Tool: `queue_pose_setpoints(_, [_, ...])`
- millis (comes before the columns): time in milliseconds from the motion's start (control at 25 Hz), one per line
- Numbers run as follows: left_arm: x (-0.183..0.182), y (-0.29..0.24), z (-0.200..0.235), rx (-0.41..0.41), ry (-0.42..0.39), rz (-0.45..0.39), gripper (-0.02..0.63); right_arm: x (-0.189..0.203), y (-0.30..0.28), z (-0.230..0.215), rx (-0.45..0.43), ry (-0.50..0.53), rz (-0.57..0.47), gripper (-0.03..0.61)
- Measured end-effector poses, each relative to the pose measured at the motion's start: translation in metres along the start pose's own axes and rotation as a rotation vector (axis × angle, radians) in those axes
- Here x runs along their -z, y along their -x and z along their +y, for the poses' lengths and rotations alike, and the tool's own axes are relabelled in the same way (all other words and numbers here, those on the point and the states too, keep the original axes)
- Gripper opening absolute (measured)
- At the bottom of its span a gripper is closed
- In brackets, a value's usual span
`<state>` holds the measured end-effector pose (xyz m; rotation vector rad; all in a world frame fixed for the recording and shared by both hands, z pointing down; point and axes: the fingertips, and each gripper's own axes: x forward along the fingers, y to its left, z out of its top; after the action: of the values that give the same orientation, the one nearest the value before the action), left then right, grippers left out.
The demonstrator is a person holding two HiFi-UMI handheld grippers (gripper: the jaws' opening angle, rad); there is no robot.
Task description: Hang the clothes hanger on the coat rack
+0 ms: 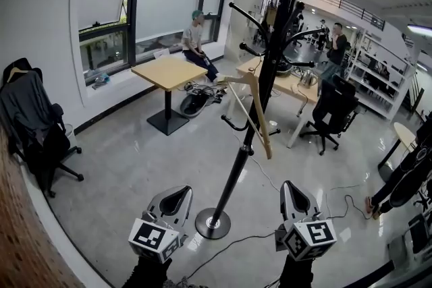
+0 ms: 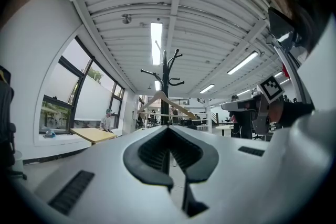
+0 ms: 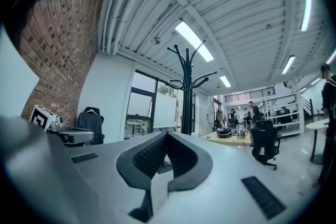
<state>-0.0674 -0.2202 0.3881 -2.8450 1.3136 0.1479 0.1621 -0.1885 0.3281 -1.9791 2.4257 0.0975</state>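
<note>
A black coat rack (image 1: 237, 165) stands on the grey floor straight ahead, its round base (image 1: 212, 222) between my two grippers. A pale wooden clothes hanger (image 1: 260, 114) hangs tilted from one of the rack's lower arms. My left gripper (image 1: 177, 197) is low, left of the base, shut on nothing. On the other side of the base my right gripper (image 1: 295, 199) is also shut and empty. The left gripper view shows the hanger (image 2: 163, 99) on the rack (image 2: 167, 68) beyond the shut left gripper (image 2: 169, 128). The right gripper (image 3: 167, 135) faces the rack (image 3: 186, 86).
A wooden table (image 1: 169, 71) stands behind the rack on the left, a desk (image 1: 297, 85) and black office chair (image 1: 334, 108) on the right. A chair with a dark jacket (image 1: 27, 111) is at the far left. Cables (image 1: 256, 236) cross the floor near the base. A person (image 1: 194, 37) sits by the window.
</note>
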Motion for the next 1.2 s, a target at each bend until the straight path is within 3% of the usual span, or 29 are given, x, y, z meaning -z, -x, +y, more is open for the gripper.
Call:
queue_pose_setpoints(480, [-0.003,0.021,-0.092,0.007,-0.044,0.003,0.008,0.013,0.071,-0.007,-0.052,-0.011,0.007,0.011])
queue_pose_setpoints(960, [-0.001,0.053,-0.142,-0.019,-0.063,0.012,0.008,0.029,0.121,0.011,-0.115,0.007,0.035,0.009])
queue_pose_setpoints(1200, [-0.007,0.052,-0.159,-0.003,-0.073,0.001,0.008,0.024,0.135,0.005,-0.1,0.012,0.031,0.009])
